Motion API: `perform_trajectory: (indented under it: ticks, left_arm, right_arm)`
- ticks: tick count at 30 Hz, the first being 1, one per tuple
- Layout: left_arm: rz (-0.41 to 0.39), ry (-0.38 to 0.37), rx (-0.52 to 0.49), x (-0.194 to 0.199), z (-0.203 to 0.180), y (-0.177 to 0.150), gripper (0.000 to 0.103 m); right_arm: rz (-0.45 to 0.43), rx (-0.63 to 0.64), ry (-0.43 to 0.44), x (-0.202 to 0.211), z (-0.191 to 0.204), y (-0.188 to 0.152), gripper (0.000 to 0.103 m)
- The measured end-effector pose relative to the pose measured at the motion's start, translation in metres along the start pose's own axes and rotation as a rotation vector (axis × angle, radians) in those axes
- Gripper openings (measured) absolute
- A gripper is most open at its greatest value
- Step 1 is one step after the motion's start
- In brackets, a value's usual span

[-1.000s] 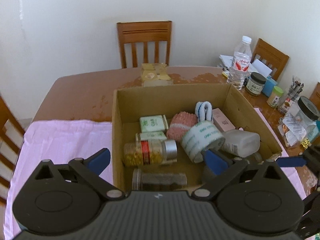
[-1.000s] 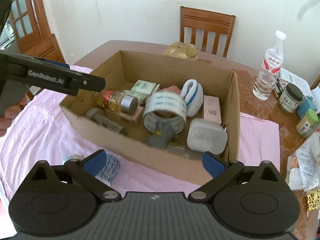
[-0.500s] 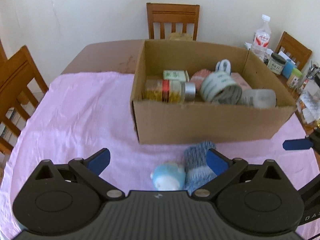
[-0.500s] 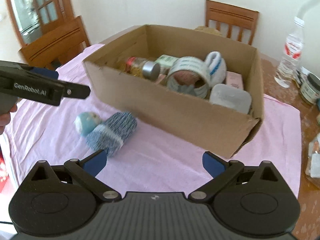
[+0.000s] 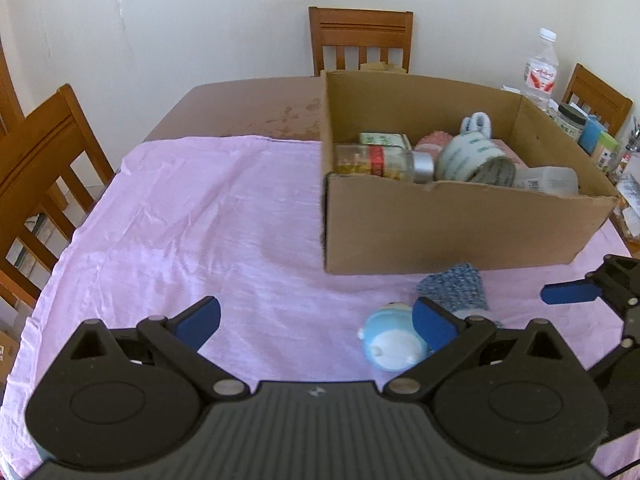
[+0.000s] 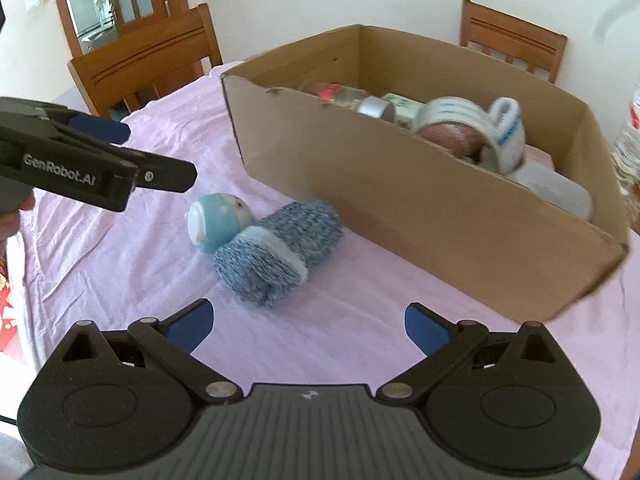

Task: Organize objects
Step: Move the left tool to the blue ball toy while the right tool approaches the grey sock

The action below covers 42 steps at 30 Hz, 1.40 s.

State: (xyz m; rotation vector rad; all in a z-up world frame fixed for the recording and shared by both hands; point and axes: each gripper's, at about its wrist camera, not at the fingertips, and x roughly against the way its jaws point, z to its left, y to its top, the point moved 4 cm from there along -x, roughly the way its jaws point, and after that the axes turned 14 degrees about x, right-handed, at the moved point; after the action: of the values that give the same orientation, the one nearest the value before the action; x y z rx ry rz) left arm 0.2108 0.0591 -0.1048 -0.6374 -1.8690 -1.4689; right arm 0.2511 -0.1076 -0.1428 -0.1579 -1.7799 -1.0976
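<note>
Left gripper [image 5: 316, 320] and right gripper [image 6: 306, 324]: fingers spread wide, nothing held. Blue knit roll [image 6: 280, 256] w/ pale blue toy [image 6: 216, 222] touching it, lying on pink cloth [image 6: 160, 264] just beside cardboard box [image 6: 420, 208], which holds tape roll [image 5: 468, 158] & jar [image 5: 380, 160].

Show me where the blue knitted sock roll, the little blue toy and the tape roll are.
blue knitted sock roll [image 6: 280, 252]: right wrist view, middle of the knitted body.
little blue toy [image 6: 216, 222]: right wrist view, its rounded head.
tape roll [image 5: 468, 158]: left wrist view, printed outer band.
</note>
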Motion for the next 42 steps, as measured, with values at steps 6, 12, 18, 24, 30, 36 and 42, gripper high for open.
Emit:
perform_trajectory:
  ticks: [6, 12, 18, 24, 30, 36, 42]
  left_arm:
    - [0.023, -0.008, 0.003, -0.006, 0.008, -0.002, 0.102]
    - [0.039, -0.024, -0.027, -0.009, 0.005, -0.008, 0.102]
    - [0.051, -0.036, -0.043, -0.01, 0.006, -0.011, 0.102]
    - [0.059, -0.045, -0.042, -0.013, 0.006, -0.012, 0.102]
    - [0.052, -0.037, -0.04, -0.012, 0.012, -0.011, 0.102]
    - [0.059, -0.044, -0.036, -0.011, 0.019, -0.012, 0.102]
    - [0.078, -0.073, -0.069, -0.01, 0.018, -0.017, 0.102]
  right_arm:
    - [0.014, -0.037, -0.013, -0.025, 0.006, 0.015, 0.103]
    - [0.037, -0.064, -0.016, -0.038, 0.008, 0.018, 0.103]
    - [0.053, -0.078, -0.046, -0.025, -0.006, 0.008, 0.103]
    - [0.065, -0.143, -0.044, -0.017, -0.017, -0.01, 0.103]
    - [0.044, -0.145, 0.014, -0.025, -0.002, -0.003, 0.099]
    - [0.008, -0.144, 0.039, -0.03, 0.004, 0.011, 0.089]
    - [-0.017, -0.096, 0.053, -0.035, 0.01, 0.022, 0.075]
